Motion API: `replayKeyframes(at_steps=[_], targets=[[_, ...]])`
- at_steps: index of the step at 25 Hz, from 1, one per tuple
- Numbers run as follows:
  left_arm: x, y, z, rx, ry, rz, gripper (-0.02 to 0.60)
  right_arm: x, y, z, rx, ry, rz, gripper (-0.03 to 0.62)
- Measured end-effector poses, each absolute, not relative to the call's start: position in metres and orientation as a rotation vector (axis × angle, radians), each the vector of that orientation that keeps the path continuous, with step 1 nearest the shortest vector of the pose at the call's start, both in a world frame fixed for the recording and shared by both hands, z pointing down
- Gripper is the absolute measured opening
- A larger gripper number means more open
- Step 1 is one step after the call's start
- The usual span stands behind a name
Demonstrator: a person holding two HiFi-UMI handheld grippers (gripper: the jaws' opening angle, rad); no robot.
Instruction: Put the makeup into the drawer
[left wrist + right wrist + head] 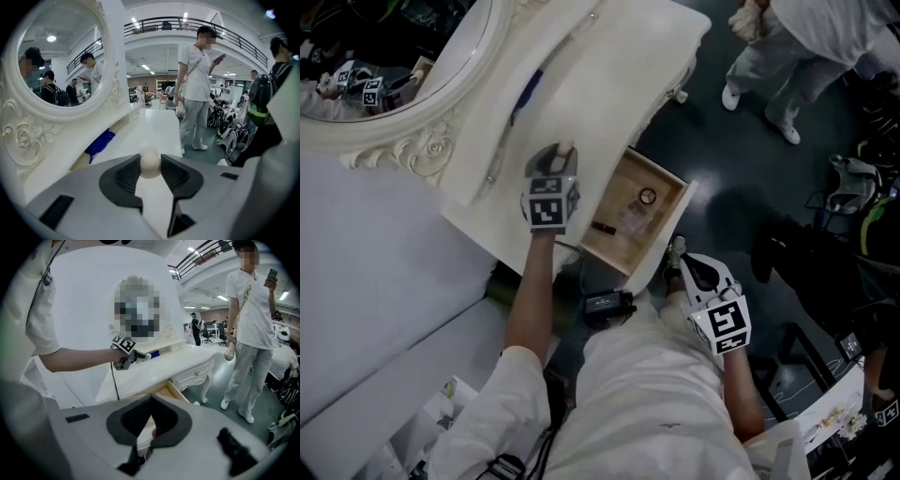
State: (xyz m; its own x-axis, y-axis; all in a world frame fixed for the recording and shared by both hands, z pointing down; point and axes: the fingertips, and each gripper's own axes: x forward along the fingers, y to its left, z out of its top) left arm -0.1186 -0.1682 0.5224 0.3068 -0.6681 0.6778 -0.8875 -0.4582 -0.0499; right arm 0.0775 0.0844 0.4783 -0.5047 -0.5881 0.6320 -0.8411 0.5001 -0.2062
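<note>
Shirt [656, 403]: wearer's white top, fills btm of head view; both forearms reach out from it.
R gripper [675, 255]: jaws pressed together, nothing seen gripped. Tip sits just beside drawer's front edge, near wearer's hip.
L gripper [563, 150]: held above tabletop, left of drawer, pointing along table toward its far end. Jaws narrow, clamped on makeup ball.
Makeup ball [150, 163]: small, pale cream, round. Pinched at jaw tips w/ a pad touching each side. Not in drawer; it's up over the table.
Drawer [619, 187]: pulled out from table's front, bare wood inside. Holds a small ring-shaped item [648, 196] and a short dark stick [602, 227]; other bits too small to tell.
Table [581, 84]: white dressing table, curved edge, carved legs.
Blue item [101, 143]: lies on tabletop close to mirror base; can't tell what it is.
Mirror [61, 56]: oval, ornate white frame w/ rose carving, stands at table's back; reflects ppl in the room.
Bystander [197, 79]: white top, light trousers, stands on dark floor at table's far end, well apart from both grippers.
</note>
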Motion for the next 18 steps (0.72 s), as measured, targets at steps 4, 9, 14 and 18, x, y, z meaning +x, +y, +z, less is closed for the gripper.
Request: replayKeyframes(at_steps=[4, 9, 14, 18], targets=[[-0.105, -0.135, 0.495, 2.247, -1.385, 0.896, 0.143, 0.075, 0.079, 0.47, 1.155, -2.318, 0.663, 0.011], [-0.088, -0.091, 0.475, 2.249, -1.364, 0.864, 0.143, 0.077, 0.081, 0.464, 1.119, -2.368, 0.645, 0.011], [-0.079, -0.055, 0.479, 2.222, -1.347, 0.858, 0.143, 0.078, 0.086, 0.466, 1.08, -2.396, 0.653, 0.011], [-0.066, -0.029, 0.495, 2.215, -1.296, 0.865, 0.143, 0.081, 0.09, 0.469, 1.058, -2.393, 0.657, 0.011]])
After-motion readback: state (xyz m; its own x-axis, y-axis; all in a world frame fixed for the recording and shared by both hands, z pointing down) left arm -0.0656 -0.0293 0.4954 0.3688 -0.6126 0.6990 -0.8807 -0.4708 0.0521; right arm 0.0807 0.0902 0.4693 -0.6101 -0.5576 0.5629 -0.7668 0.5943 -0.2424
